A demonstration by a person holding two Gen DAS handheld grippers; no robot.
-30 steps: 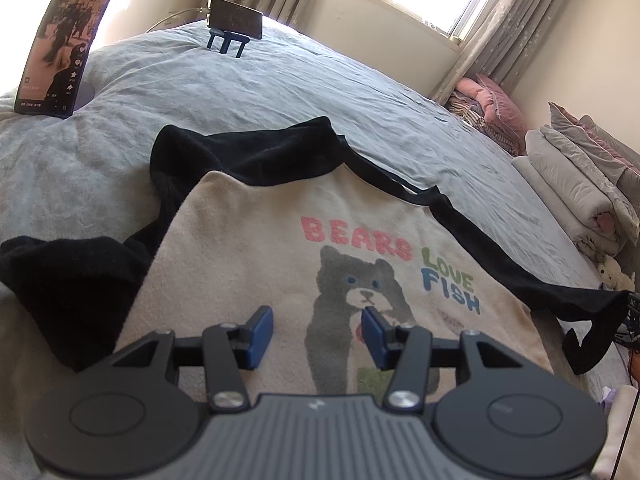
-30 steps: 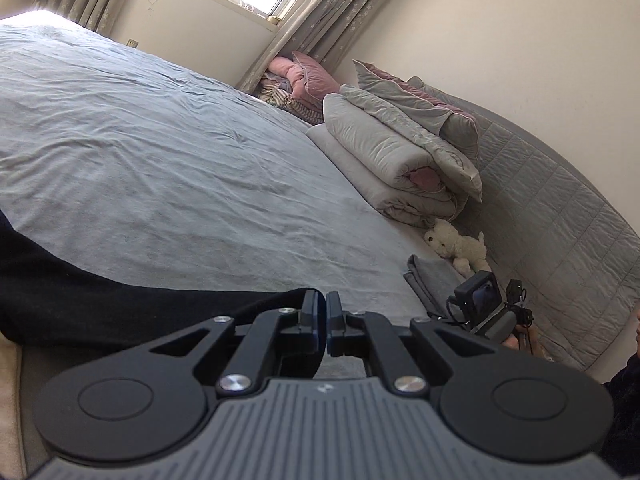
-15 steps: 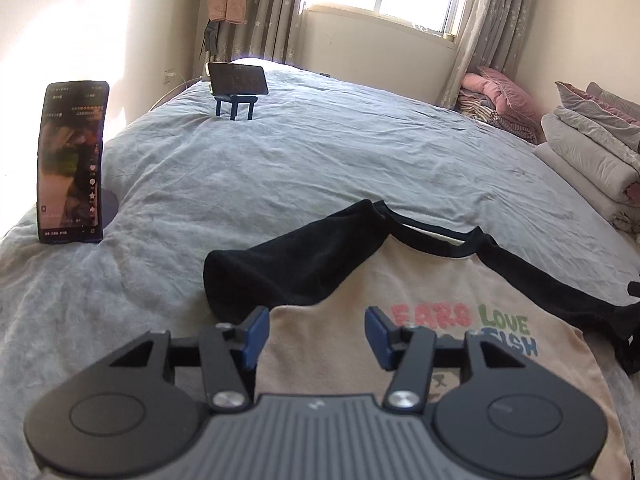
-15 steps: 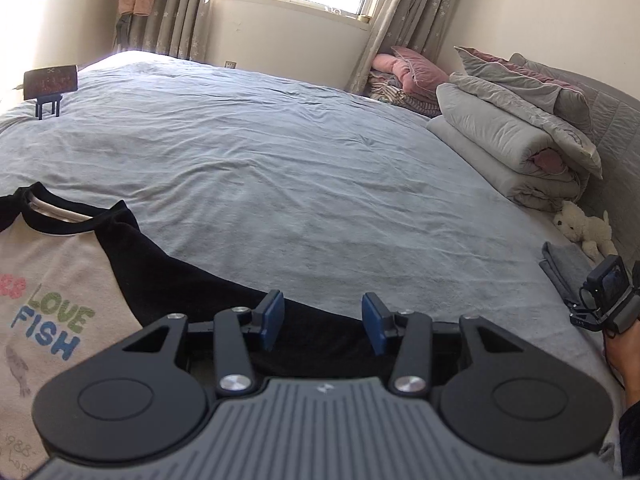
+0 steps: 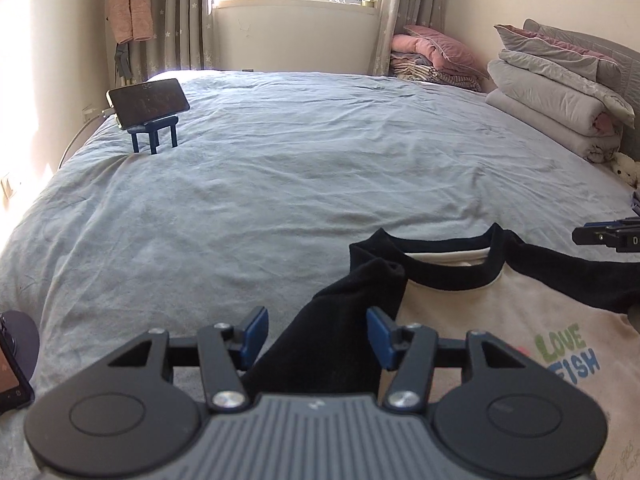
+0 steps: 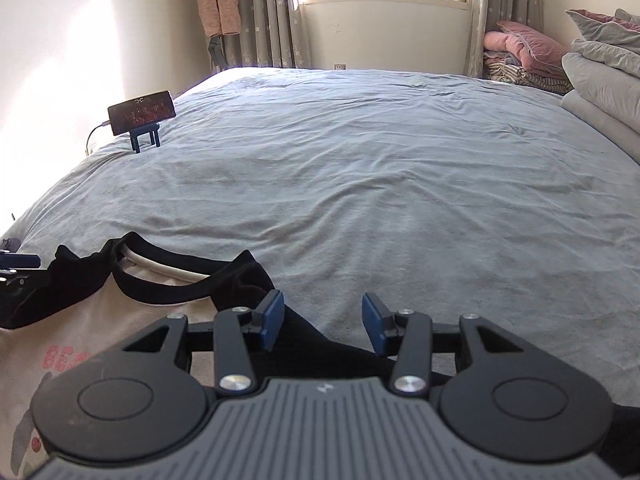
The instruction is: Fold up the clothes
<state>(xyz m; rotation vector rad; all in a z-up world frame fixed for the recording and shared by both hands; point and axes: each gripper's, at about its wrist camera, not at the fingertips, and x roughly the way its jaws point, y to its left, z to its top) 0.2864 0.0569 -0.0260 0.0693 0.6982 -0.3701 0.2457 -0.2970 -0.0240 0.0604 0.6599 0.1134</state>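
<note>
jaws stand apart on both grippers, clamping nothing. left gripper (image 5: 316, 332) tilts down over the folded-in black sleeve (image 5: 340, 328) of the shirt (image 5: 500, 320), which lies flat on the bed (image 5: 280, 200); the sleeve shows between the blue pads without touching them. right gripper (image 6: 323, 322) tilts down over the shirt's other black sleeve (image 6: 320, 344) at the bed's near edge. farther back, a phone on a stand (image 5: 149, 103) sits on the bed, with stacked bedding (image 5: 552, 96) by the headboard.

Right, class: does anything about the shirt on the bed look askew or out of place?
Yes. One black sleeve of the shirt lies folded in over the cream front, while the other sleeve lies stretched outward, so it looks lopsided.
</note>
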